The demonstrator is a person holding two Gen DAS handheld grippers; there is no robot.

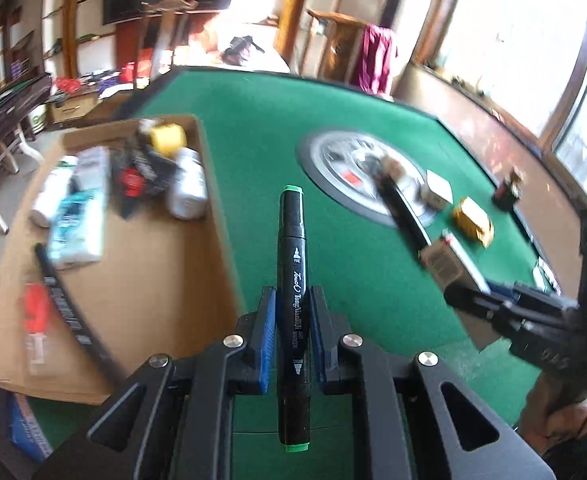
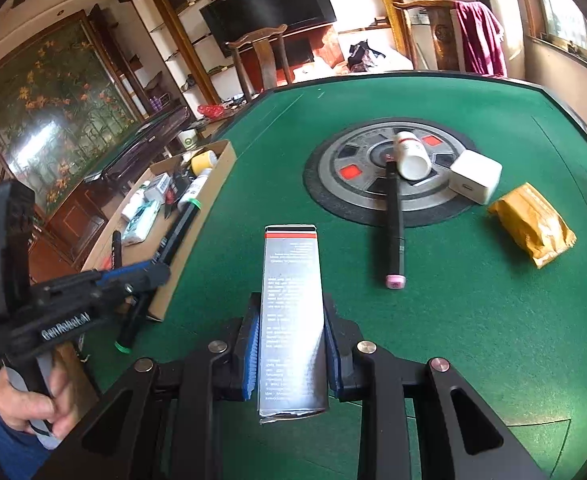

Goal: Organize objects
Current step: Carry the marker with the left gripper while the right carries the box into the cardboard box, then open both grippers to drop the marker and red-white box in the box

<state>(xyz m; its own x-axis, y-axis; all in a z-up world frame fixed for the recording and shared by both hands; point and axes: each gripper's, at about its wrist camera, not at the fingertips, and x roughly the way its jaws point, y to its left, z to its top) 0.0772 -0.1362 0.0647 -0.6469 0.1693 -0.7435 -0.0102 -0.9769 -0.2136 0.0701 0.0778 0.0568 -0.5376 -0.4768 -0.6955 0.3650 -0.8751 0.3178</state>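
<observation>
Nearest the left wrist camera, the left gripper [image 1: 292,334] is clamped on a black art marker with green caps [image 1: 292,280], its blue pads pressing the barrel from both sides, the marker pointing away over the green felt table [image 1: 253,120]. Just left of it lies an open cardboard box [image 1: 165,280] holding blurred items: white bottles, a yellow roll, a teal-and-white packet, a black pen. Only this view shows the box floor from above.

Similarly close in the right wrist view, the right gripper [image 2: 291,344] grips a tall grey carton with a red stripe [image 2: 291,304], pads against its long sides. This view alone shows the left gripper from outside, at the left edge, with a person's hand [image 2: 33,400] around its handle and the green-capped marker slanting above the box's edge.

Farther out on the felt, seen sharply only here, lie a black marker with a pink cap [image 2: 395,220], a tan wrapped packet [image 2: 531,224], a white rounded block [image 2: 475,176] and a white bottle [image 2: 411,156] on its side, the last on a round metal disc [image 2: 333,184] set in the table's middle.
</observation>
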